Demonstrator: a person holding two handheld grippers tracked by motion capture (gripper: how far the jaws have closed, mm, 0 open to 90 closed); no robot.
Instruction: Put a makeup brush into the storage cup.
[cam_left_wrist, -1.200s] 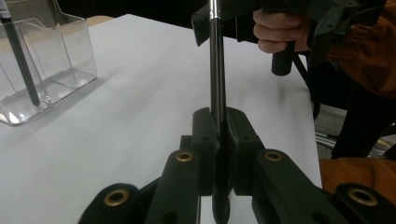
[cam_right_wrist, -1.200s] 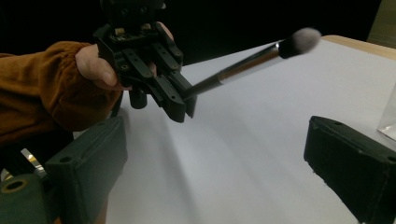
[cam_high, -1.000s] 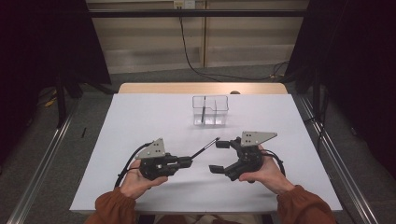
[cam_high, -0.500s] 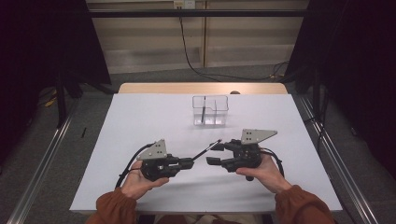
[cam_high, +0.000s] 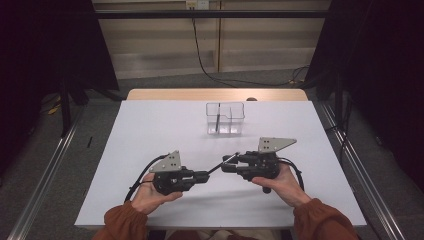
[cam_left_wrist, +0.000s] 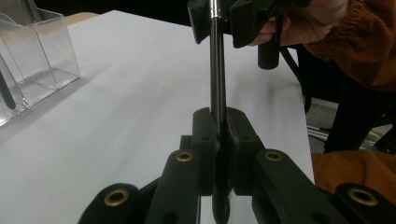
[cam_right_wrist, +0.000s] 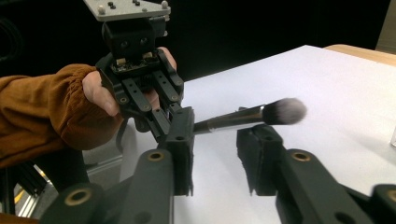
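Observation:
A makeup brush (cam_left_wrist: 217, 70) with a dark handle and a grey-white bristle head (cam_right_wrist: 287, 111) is held level above the white table (cam_high: 150, 130), near its front. My left gripper (cam_left_wrist: 220, 116) is shut on the handle end. My right gripper (cam_right_wrist: 215, 140) faces it from the right, with the metal part of the brush between its jaws. Those jaws have just been closing, and a gap still shows beside the brush. From above, both grippers meet at the brush (cam_high: 216, 168), left gripper (cam_high: 206, 175) and right gripper (cam_high: 225, 165).
A clear two-compartment box (cam_high: 226, 118) stands at the back middle of the table with a thin dark tool (cam_high: 218, 123) leaning in it. The box (cam_left_wrist: 42, 51) also appears at the left of the left gripper view. Metal rails run along both sides of the table.
The right gripper's jaws have drawn in from wide apart to close around the brush. Both hands and the brush stay in place.

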